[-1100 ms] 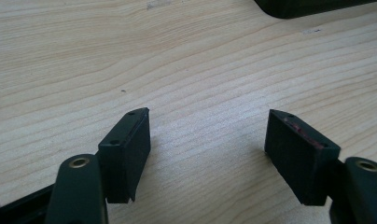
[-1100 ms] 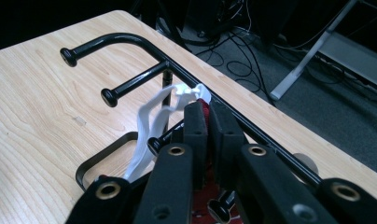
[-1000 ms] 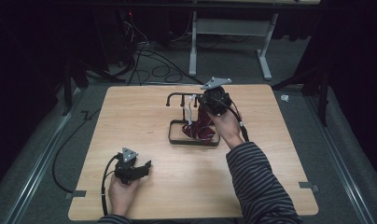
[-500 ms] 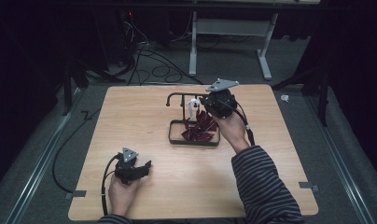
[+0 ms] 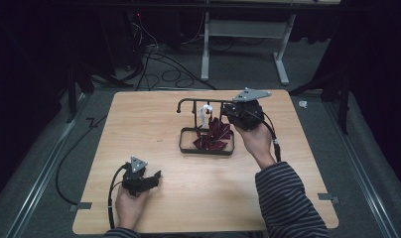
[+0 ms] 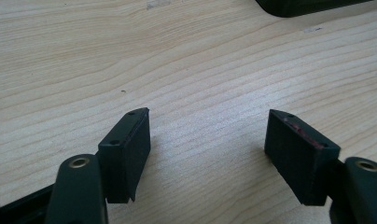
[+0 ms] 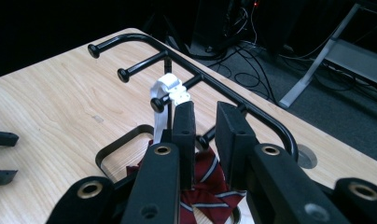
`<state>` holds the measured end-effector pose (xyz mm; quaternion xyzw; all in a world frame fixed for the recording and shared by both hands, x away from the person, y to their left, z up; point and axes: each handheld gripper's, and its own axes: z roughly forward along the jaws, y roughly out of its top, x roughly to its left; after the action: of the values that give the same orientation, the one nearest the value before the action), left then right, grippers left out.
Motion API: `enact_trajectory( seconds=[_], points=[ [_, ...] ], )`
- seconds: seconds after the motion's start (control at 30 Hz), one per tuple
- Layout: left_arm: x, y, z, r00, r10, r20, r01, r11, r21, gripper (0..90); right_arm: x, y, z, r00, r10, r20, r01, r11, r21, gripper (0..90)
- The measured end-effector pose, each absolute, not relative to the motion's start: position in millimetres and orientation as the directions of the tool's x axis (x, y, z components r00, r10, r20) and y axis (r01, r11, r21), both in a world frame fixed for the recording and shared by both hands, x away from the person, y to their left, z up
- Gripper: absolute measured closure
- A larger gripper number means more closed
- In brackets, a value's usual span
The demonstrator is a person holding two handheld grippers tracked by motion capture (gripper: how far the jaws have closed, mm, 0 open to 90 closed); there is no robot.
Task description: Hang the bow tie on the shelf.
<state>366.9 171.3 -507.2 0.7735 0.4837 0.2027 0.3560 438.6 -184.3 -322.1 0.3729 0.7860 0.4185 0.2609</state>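
Resting near the front edge of the wooden table (image 5: 154, 119), the left gripper (image 5: 139, 179) has its jaws wide open and holds nothing. Farther back, the right gripper (image 5: 242, 115) has its jaws nearly closed beside a dark red striped tie (image 7: 209, 184) that lies bunched in the tray of a black rack (image 5: 207, 148). I think it should lift slowly, so the soft tie and its white clip (image 7: 170, 91) on a peg do not snag.

Rack (image 5: 206, 144): stands on my table (image 5: 139, 124), right of centre.
Necktie (image 5: 214, 136): lies in the rack's base frame, below its pegs.
My right gripper (image 5: 227, 118): at the rack's right end, above the necktie.
My left gripper (image 5: 154, 177): near the front edge, left, well apart from the rack.
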Motion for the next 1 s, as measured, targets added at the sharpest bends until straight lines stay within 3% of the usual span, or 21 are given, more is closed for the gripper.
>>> enact_trajectory(
  seconds=[1.0],
  points=[
    [366.8,170.6,-507.3,0.451,0.892,-0.025,0.602,-0.283,0.747,31.6,417.6,-223.2,-330.7,-0.569,0.822,-0.002,0.406,0.284,0.869,73.3]
  ],
)
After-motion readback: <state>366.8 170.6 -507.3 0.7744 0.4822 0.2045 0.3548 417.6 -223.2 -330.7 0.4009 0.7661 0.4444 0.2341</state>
